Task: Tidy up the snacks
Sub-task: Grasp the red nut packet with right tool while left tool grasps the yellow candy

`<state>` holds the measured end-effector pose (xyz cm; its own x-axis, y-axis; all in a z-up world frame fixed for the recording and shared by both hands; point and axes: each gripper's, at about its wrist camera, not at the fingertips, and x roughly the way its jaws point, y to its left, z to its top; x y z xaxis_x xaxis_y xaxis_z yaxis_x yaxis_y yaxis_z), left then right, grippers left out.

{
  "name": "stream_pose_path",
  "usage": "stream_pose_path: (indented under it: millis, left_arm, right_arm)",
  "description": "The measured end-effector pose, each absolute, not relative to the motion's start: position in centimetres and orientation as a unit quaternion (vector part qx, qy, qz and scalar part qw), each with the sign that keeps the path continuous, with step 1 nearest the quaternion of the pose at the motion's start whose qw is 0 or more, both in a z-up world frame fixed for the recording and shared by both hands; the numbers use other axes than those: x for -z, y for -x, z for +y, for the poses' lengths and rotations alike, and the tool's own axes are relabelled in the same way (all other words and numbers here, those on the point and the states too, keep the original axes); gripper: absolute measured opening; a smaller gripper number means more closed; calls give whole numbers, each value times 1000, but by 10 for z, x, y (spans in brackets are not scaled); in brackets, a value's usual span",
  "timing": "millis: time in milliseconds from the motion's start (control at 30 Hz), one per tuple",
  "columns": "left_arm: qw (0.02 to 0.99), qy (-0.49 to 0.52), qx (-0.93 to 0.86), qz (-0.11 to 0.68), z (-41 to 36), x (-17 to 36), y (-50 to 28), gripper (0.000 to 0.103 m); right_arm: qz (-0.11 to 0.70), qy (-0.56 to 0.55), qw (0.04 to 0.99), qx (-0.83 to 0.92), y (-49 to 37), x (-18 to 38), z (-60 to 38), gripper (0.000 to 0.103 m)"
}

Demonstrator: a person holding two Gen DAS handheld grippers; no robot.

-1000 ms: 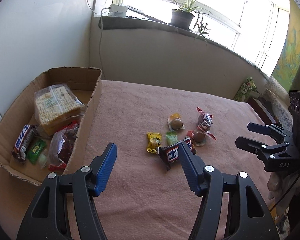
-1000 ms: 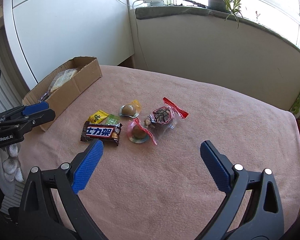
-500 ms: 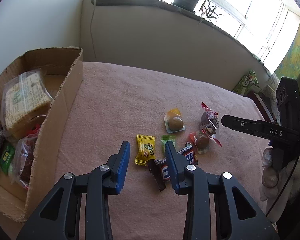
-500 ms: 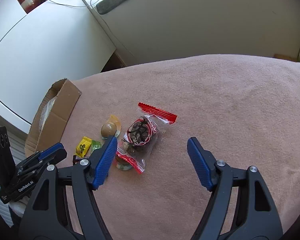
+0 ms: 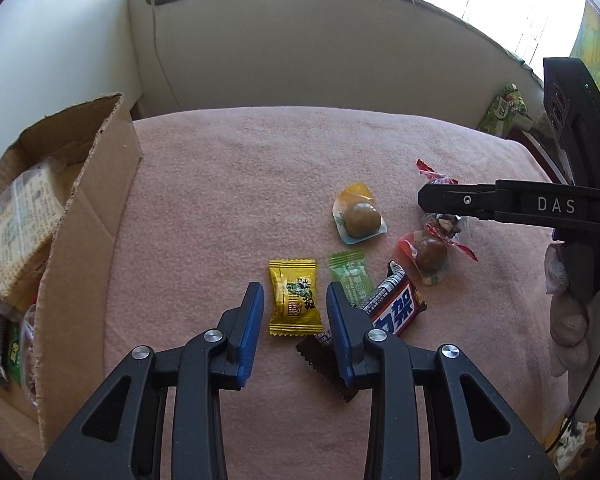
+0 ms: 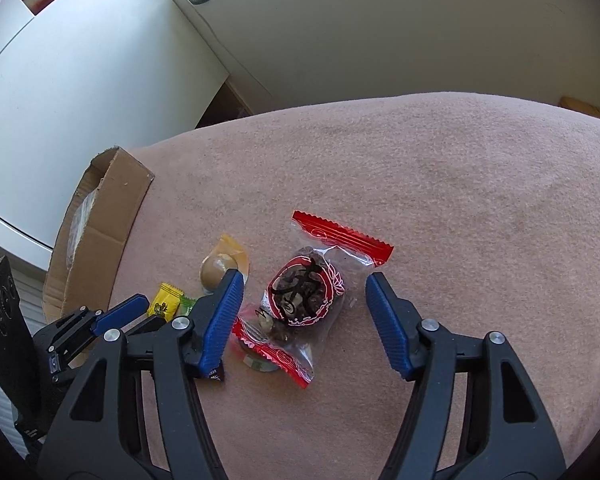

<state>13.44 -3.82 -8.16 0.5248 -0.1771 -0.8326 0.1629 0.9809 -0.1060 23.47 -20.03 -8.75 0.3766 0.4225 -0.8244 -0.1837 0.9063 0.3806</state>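
Left gripper (image 5: 295,306) nearer yellow candy (image 5: 295,298), parted.

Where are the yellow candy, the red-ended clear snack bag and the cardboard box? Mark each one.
yellow candy (image 5: 295,298): left wrist view, middle of wrapper.
red-ended clear snack bag (image 6: 306,294): right wrist view, printed centre.
cardboard box (image 5: 82,232): left wrist view, outer side wall.

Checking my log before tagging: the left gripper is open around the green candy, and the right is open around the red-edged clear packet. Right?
Not quite. In the left wrist view the left gripper straddles the yellow candy; the green candy lies just outside it. The rest holds: the right gripper is open around the red-edged clear packet.
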Motion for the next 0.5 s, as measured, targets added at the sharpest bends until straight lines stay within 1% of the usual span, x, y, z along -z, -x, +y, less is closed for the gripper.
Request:
stream_pose_path:
  millis: [133, 167, 200, 233, 367, 433, 500]
  left_arm:
    - [871, 0, 95, 481, -43, 88, -136, 31]
    - [872, -3, 94, 480, -44, 89, -136, 30]
    - [874, -8, 92, 477, -46, 89, -138, 28]
    - [875, -12, 89, 475, -47, 89, -138, 26]
    - [878, -15, 88, 470, -48, 92, -139, 25]
    - [880, -14, 86, 467, -49, 92, -138, 25]
    - [882, -7, 84, 465, -44, 93, -136, 25]
  right_arm:
    - [526, -88, 826, -179, -237, 90, -191, 67]
    - [526, -83, 828, -178, -237, 90, -189, 66]
    - [525, -78, 829, -177, -237, 90, -187, 65]
    - [524, -71, 830, -175, -236, 90, -186, 63]
    - [520, -36, 836, -171, -232, 91, -180, 56]
    - [519, -26, 837, -171, -230, 91, -180, 44]
    - [517, -23, 838, -174, -229, 91, -179, 43]
